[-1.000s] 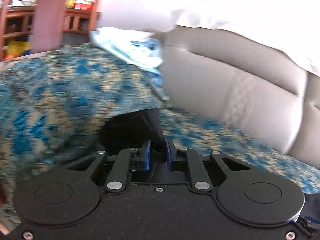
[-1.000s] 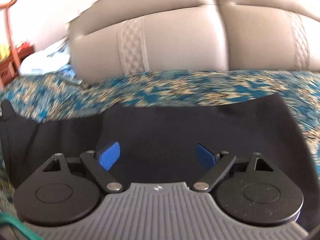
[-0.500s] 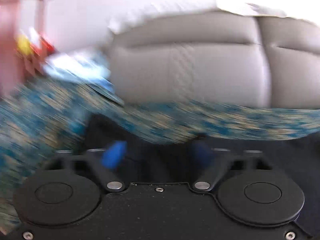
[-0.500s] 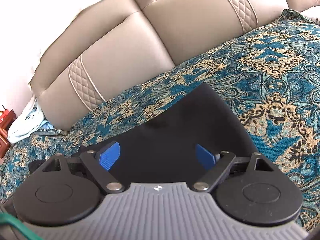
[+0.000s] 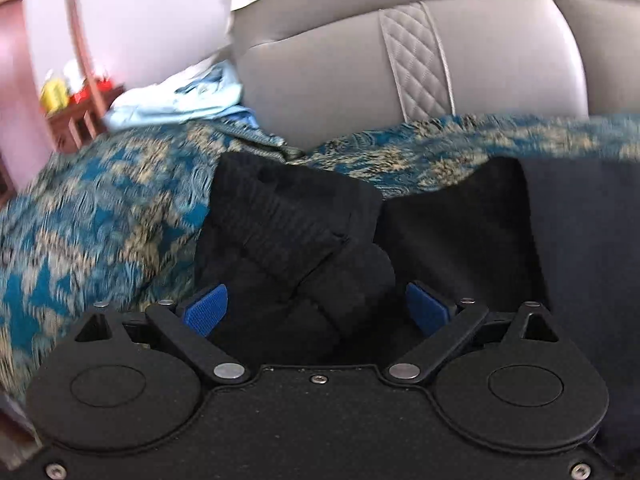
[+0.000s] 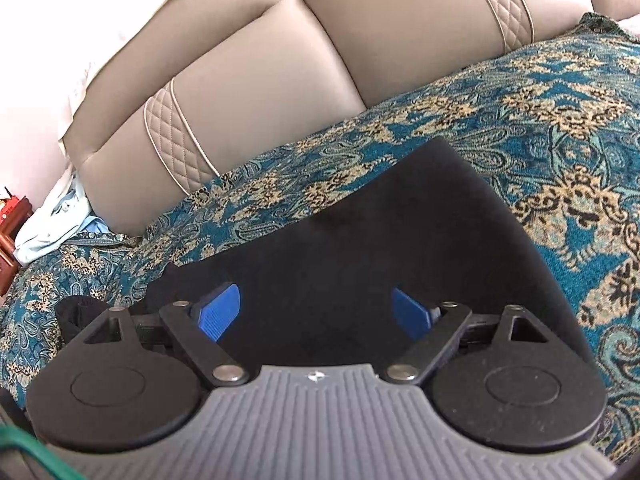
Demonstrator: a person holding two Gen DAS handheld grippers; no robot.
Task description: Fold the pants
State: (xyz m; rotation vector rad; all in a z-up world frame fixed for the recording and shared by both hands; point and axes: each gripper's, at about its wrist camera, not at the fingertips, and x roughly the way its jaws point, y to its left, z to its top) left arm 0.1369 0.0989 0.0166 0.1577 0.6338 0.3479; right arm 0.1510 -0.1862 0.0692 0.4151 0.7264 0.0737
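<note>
Left wrist view: the left gripper point(image 5: 316, 308), its jaws just opened wide, frames a bunched, ribbed end of the black pants point(image 5: 296, 236) without pressing it; the pants lie on the patterned teal cover point(image 5: 100, 216) below the beige sofa back point(image 5: 340, 68), with pale blue cloth point(image 5: 176, 100) heaped at the left. Right wrist view alone shows the smooth folded panel of the pants point(image 6: 400, 240), flat on the cover, beneath the right gripper point(image 6: 316, 312), spread wide and gripping nothing.

black pants point(image 6: 400, 240) lie on patterned sofa cover point(image 6: 560, 120)
</note>
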